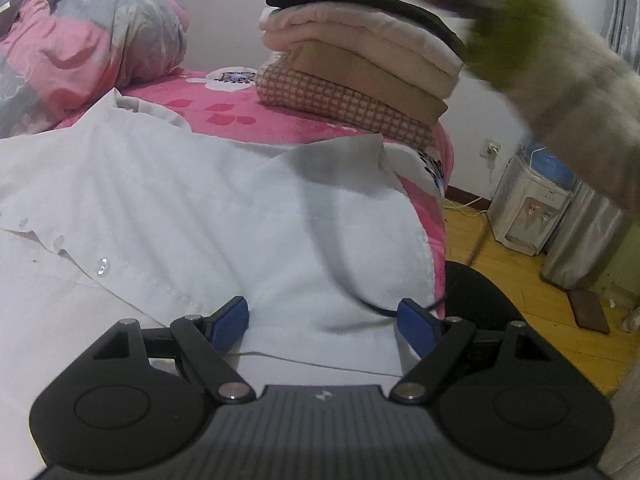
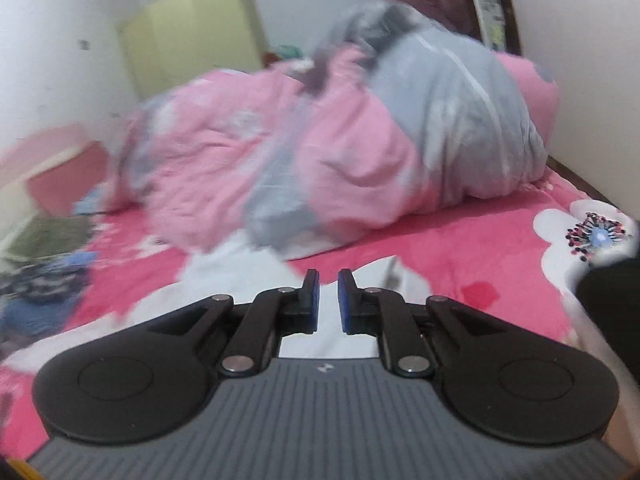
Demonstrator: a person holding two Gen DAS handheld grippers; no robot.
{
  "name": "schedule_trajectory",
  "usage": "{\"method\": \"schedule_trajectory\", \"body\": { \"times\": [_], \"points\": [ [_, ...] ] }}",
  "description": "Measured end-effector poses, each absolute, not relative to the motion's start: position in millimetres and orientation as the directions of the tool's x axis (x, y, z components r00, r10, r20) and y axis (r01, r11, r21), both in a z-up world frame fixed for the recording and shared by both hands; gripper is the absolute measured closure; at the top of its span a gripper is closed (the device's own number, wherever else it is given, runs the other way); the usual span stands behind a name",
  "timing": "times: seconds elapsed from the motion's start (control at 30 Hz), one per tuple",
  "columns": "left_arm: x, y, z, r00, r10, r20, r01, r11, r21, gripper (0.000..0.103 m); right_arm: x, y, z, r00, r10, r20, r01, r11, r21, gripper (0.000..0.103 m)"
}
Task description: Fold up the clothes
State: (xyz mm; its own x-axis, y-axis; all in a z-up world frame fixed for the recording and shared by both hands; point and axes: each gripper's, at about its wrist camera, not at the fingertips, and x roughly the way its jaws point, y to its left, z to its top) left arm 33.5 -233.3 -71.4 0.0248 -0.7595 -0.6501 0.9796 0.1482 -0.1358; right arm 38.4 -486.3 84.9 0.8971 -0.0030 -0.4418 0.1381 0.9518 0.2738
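While my left gripper (image 1: 324, 322) gapes over the white shirt (image 1: 160, 200), my right gripper (image 2: 328, 300) is slightly parted, empty; its view is blurred.

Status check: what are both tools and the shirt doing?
Left tool open over white shirt. Right tool slightly open, empty. Folded stack behind. Black cable across shirt.

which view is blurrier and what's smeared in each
Right wrist view is blurrier: the quilt and the clothes at left are streaked, while the right tool stays sharp. Left wrist view is mostly crisp, with the white shirt and folded stack clear; only the sleeve at top right is smeared.
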Motion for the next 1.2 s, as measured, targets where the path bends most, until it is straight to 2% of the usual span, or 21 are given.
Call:
{"method": "schedule_trajectory", "body": {
  "times": [0.1, 0.17, 0.33, 0.5, 0.77, 0.83, 0.9, 0.93, 1.2],
  "points": [
    [33, -233, -70, 0.028, -0.751, -0.660, 0.981, 0.148, -0.127, 0.020, -23, -474, 97, 0.899, 0.010, -0.438, 0.128, 0.950, 0.285, 0.090],
    [31, -234, -70, 0.039, -0.744, -0.667, 0.982, 0.152, -0.113, 0.020, -59, -471, 85, 0.885, 0.019, -0.464, 0.148, 0.936, 0.321, 0.081],
    [23, -238, -69, 0.076, -0.717, -0.693, 0.986, 0.158, -0.055, 0.020, -113, -476, -4, 0.797, -0.027, -0.603, 0.339, 0.847, 0.410, 0.080],
    [17, -242, -69, 0.098, -0.691, -0.716, 0.987, 0.157, -0.016, 0.020, -147, -494, -67, 0.825, -0.029, -0.564, 0.431, 0.677, 0.596, 0.079],
    [16, -246, -69, 0.111, -0.675, -0.730, 0.985, 0.173, -0.010, 0.020, -135, -496, -89, 0.845, -0.114, -0.523, 0.444, 0.696, 0.565, 0.079],
    [15, -246, -69, 0.114, -0.674, -0.730, 0.984, 0.177, -0.010, 0.020, -133, -499, -96, 0.845, -0.139, -0.516, 0.455, 0.696, 0.556, 0.081],
    [15, -246, -68, 0.115, -0.671, -0.732, 0.983, 0.181, -0.011, 0.020, -136, -503, -102, 0.860, -0.139, -0.491, 0.445, 0.675, 0.588, 0.098],
    [15, -246, -67, 0.115, -0.670, -0.733, 0.983, 0.182, -0.012, 0.020, -140, -503, -104, 0.869, -0.141, -0.475, 0.439, 0.661, 0.608, 0.102],
    [17, -247, -66, 0.105, -0.665, -0.739, 0.985, 0.174, -0.017, 0.020, -163, -501, -124, 0.890, -0.186, -0.416, 0.445, 0.554, 0.704, 0.102]
  ]
}}
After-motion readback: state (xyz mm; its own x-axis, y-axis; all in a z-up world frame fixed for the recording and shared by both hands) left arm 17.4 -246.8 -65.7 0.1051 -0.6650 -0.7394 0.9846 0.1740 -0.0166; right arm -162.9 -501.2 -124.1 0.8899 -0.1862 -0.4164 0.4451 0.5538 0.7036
